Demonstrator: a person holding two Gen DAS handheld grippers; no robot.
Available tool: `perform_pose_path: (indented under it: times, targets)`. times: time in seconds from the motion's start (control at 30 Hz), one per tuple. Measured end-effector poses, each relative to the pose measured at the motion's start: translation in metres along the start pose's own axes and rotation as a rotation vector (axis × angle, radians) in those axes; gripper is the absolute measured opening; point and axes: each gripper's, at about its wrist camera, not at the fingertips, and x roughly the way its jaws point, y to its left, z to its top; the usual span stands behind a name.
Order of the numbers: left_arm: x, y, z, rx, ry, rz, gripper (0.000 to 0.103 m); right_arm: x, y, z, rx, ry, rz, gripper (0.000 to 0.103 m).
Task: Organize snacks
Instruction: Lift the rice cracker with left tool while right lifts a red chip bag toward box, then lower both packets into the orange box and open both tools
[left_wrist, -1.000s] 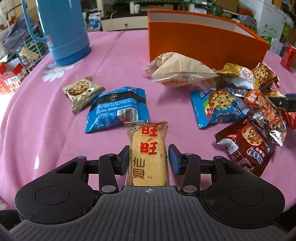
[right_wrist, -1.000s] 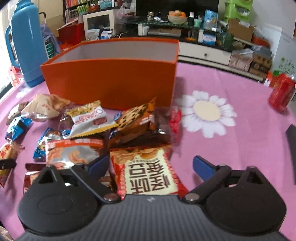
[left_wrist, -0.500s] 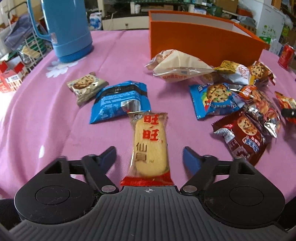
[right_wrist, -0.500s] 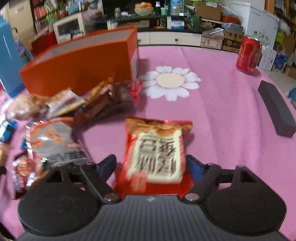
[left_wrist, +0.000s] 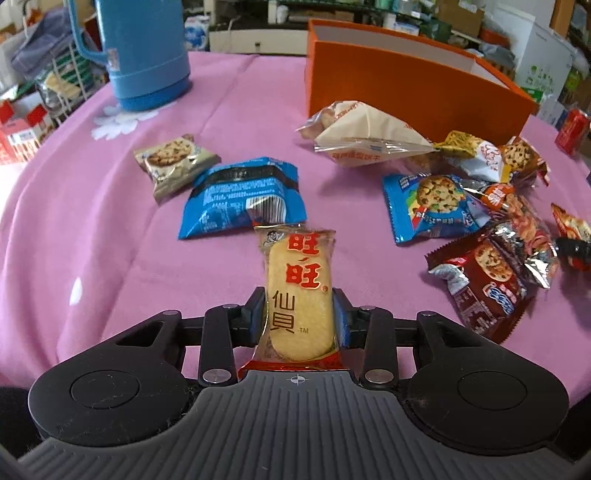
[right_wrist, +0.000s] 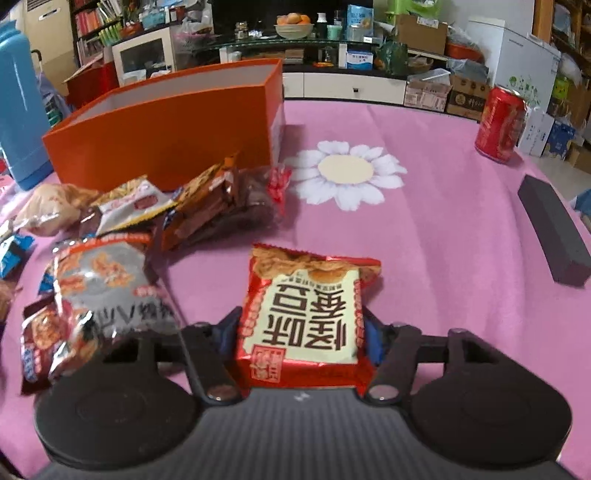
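Snacks: wrapped packets scattered over the pink cloth-covered surface (left_wrist: 92, 229), most of them heaped just in front of the open orange rectangular box (left_wrist: 399, 81) at the far side.
Left gripper (left_wrist: 299, 314): its jaws have just been closing and now pinch the clear-wrapped pale oval rice cracker packet with red characters (left_wrist: 297, 295) from both sides, low on the packet.
Rice cracker packet: stands lengthwise between the jaws, its far end pointing toward the blue foil packet with a barcode (left_wrist: 242, 195) and just reaching that packet's near edge.
Left view, other packets: a beige cookie packet (left_wrist: 173, 162) to the far left of the blue one; a dark brown cookie packet (left_wrist: 484, 284) to the right; a blue chocolate-chip cookie packet (left_wrist: 432, 206) beyond it.
Right gripper (right_wrist: 301, 332): its jaws have just been closing and press on both side edges of the red foil packet with a cream label (right_wrist: 306, 317).
Red foil packet: lies flat between the jaws, its far end sticking out past them, apart from the heap to the left.
Right view, surroundings: a silver and red crinkled packet (right_wrist: 107, 291) near left; a red drink can (right_wrist: 500, 123) far right; a dark grey bar (right_wrist: 554, 229) at the right.
Blue plastic jug (left_wrist: 144, 51): far left, well apart from the packets.
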Motion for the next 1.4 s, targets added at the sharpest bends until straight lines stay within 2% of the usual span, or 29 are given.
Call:
perform_pose_path:
  times: [0.07,0.17,0.3,0.4,0.57,0.67,0.8,0.97,1.13,1.23,1.3,1.33,1.37,1.4]
  targets:
    - [-0.010,0.002,-0.003,-0.025,-0.005,-0.030,0.008,-0.011,-0.004,-0.004,0.048,-0.010,0.031,0.062]
    - [-0.031,-0.003,-0.002,-0.011,-0.043,-0.045,0.008,-0.041,-0.002,-0.012,0.097,-0.065,0.067,0.062]
    - [-0.053,-0.009,0.019,-0.015,-0.097,-0.094,0.008,-0.067,0.009,-0.015,0.124,-0.105,0.139,0.062]
    - [-0.064,-0.016,0.047,-0.004,-0.157,-0.118,0.009,-0.078,0.017,0.002,0.134,-0.150,0.205,0.062]
    - [-0.064,-0.030,0.112,0.005,-0.255,-0.150,0.009,-0.084,0.034,0.060,0.071,-0.254,0.268,0.062]
    - [-0.050,-0.042,0.153,0.022,-0.297,-0.140,0.009,-0.071,0.044,0.100,0.025,-0.307,0.265,0.062]
    - [-0.017,-0.056,0.198,0.042,-0.304,-0.133,0.009,-0.033,0.053,0.149,-0.026,-0.326,0.250,0.062]
    - [0.039,-0.076,0.243,0.076,-0.271,-0.127,0.009,0.029,0.061,0.191,-0.075,-0.282,0.223,0.062]
    - [0.096,-0.089,0.266,0.100,-0.214,-0.104,0.010,0.082,0.066,0.205,-0.102,-0.217,0.212,0.062]
    - [0.111,-0.084,0.266,0.077,-0.164,-0.108,0.020,0.102,0.072,0.206,-0.123,-0.184,0.218,0.074]
    - [0.093,-0.077,0.258,0.059,-0.199,-0.126,0.030,0.095,0.075,0.205,-0.117,-0.204,0.228,0.079]
    - [0.078,-0.072,0.250,0.056,-0.232,-0.135,0.040,0.084,0.074,0.202,-0.115,-0.234,0.235,0.082]
    - [0.065,-0.067,0.242,0.055,-0.257,-0.140,0.051,0.069,0.073,0.198,-0.116,-0.270,0.238,0.091]
    - [0.049,-0.062,0.230,0.055,-0.279,-0.144,0.054,0.055,0.073,0.193,-0.122,-0.301,0.233,0.093]
